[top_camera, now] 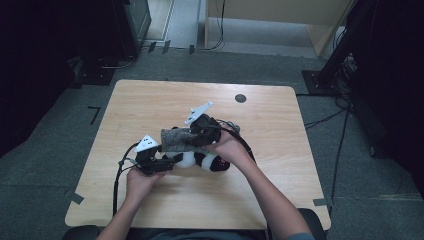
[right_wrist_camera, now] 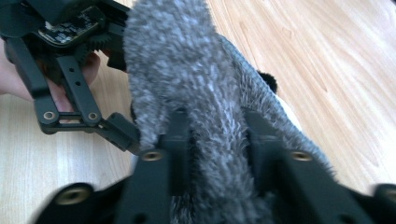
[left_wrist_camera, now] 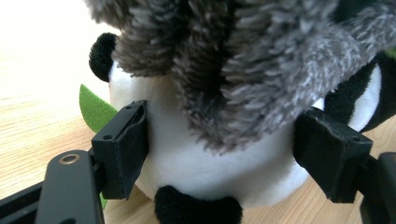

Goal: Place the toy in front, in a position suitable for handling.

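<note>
Count on the light wooden table:
- Black-and-white plush panda toys: 1.
- Grey fuzzy fabric pieces: 1.
- Green felt leaves on the panda: 1 visible.
- Black two-jaw handheld grippers: 2, the left gripper and the right gripper.
- Grey three-cornered plates: 2, one per gripper.
- Round dark spots in the tabletop: 1.

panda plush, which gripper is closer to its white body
Left. The left gripper has its jaws on either side of the panda plush, pressing the white body. The right gripper is above it, shut on the grey fuzzy cloth.
</note>
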Action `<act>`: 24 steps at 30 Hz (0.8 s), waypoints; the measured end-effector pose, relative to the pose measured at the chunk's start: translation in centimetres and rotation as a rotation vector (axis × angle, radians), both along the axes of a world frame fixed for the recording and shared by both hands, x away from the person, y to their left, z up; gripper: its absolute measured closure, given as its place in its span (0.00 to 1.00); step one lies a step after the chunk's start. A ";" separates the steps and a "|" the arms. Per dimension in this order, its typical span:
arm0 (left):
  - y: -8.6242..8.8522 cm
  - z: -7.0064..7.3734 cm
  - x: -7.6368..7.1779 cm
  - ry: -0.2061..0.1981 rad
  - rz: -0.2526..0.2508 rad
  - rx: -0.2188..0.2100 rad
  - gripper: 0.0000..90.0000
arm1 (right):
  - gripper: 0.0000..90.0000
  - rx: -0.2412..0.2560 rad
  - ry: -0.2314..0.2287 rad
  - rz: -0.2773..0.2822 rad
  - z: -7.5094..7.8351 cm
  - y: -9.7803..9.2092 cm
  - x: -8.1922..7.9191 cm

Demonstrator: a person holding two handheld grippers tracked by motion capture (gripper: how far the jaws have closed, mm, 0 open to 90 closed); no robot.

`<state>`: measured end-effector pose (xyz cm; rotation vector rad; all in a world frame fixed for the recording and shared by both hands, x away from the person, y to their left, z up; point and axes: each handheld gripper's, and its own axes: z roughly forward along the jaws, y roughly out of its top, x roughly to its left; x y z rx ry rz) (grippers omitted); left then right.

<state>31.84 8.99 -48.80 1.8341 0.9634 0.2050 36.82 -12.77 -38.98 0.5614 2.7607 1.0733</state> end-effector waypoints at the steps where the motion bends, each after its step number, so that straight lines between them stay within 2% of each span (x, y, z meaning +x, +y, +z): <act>1: 0.0 0.0 0.0 -0.001 0.002 -0.002 0.25 | 0.83 0.005 -0.005 0.001 0.2 0.0 -0.2; 4: 0.0 0.0 0.0 0.001 0.004 -0.007 0.25 | 0.84 0.017 -0.003 0.030 0.6 0.4 -0.8; 5: 0.0 0.0 0.0 0.000 0.004 -0.006 0.25 | 0.83 0.003 -0.001 0.043 0.5 0.7 -1.0; 7: 0.0 0.0 0.0 0.001 0.004 -0.004 0.25 | 0.83 -0.042 -0.027 0.049 0.0 1.3 -1.3; 9: 0.0 0.0 0.0 0.002 0.004 0.001 0.26 | 0.83 -0.063 -0.038 0.052 -0.5 1.6 -1.3; 13: -0.1 0.0 0.0 -0.002 0.009 0.005 0.27 | 0.84 -0.072 -0.066 0.031 -0.4 1.6 -1.3; 24: -0.1 0.0 0.0 -0.005 0.007 0.013 0.27 | 0.84 -0.058 -0.082 -0.058 0.1 0.3 -0.5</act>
